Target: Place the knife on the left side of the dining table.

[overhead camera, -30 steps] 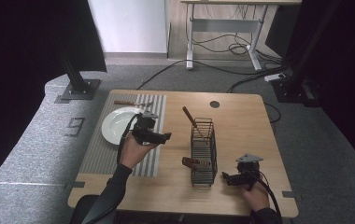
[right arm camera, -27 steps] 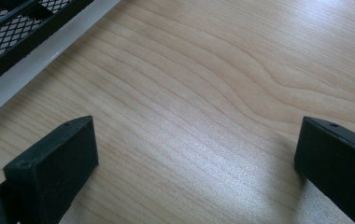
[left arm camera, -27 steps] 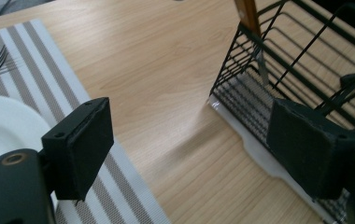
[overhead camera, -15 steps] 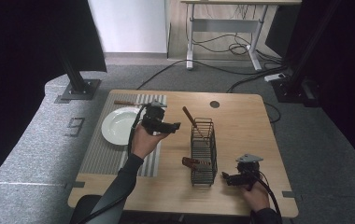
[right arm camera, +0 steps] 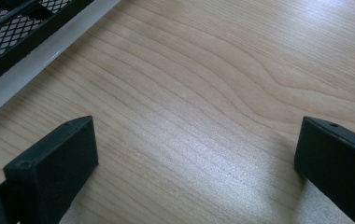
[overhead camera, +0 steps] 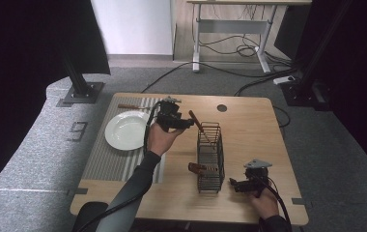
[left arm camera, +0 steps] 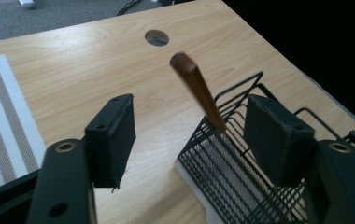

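Observation:
A black wire basket (overhead camera: 209, 153) stands mid-table with a brown wooden handle (overhead camera: 197, 121) slanting out of its far end. My left gripper (overhead camera: 187, 123) hangs just left of that handle, pointing right at it. In the left gripper view the handle (left arm camera: 196, 88) stands between the pads (left arm camera: 115, 135) without touching them, above the basket (left arm camera: 241, 172). The jaws have just been closing and are still apart. A second wooden handle (overhead camera: 197, 167) pokes out of the basket's near left side. My right gripper (overhead camera: 233, 184) rests open on the table right of the basket, its pads (right arm camera: 59, 158) over bare wood.
A white plate (overhead camera: 126, 129) lies on a striped placemat (overhead camera: 109, 162) at the left, with a wooden-handled utensil (overhead camera: 131, 106) beyond it. The table has a round cable hole (overhead camera: 221, 108) at the back. The basket's base (right arm camera: 31, 42) edges the right gripper view.
My left hand has travelled right and slightly up, from beside the plate to the handle sticking out of the basket. The right hand has stayed where it was.

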Motion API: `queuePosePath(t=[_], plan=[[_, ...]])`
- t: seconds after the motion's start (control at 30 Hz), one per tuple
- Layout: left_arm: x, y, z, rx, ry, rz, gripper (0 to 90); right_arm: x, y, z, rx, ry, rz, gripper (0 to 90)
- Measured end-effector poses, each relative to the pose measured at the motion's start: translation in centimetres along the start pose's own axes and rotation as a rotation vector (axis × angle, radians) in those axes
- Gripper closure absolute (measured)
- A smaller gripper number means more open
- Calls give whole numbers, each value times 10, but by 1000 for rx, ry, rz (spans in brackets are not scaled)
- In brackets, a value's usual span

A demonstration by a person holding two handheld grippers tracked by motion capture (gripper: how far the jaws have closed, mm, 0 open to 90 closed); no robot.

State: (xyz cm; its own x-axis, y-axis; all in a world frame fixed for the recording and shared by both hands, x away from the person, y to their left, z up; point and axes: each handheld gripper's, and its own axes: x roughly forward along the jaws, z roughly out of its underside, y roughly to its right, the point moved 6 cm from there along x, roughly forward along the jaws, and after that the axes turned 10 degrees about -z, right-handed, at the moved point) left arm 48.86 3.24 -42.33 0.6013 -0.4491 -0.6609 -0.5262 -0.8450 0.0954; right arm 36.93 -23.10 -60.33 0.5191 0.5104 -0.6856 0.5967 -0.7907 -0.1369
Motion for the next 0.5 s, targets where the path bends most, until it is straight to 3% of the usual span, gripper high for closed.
queuePosePath(t=[0.2, 0.5], plan=[[11, 4, -9, -31, -15, 8, 455, 0, 0, 0, 0, 0, 0, 0], [28, 4, -12, -120, -27, 64, 549, 0, 0, 0, -1, 0, 0, 0]])
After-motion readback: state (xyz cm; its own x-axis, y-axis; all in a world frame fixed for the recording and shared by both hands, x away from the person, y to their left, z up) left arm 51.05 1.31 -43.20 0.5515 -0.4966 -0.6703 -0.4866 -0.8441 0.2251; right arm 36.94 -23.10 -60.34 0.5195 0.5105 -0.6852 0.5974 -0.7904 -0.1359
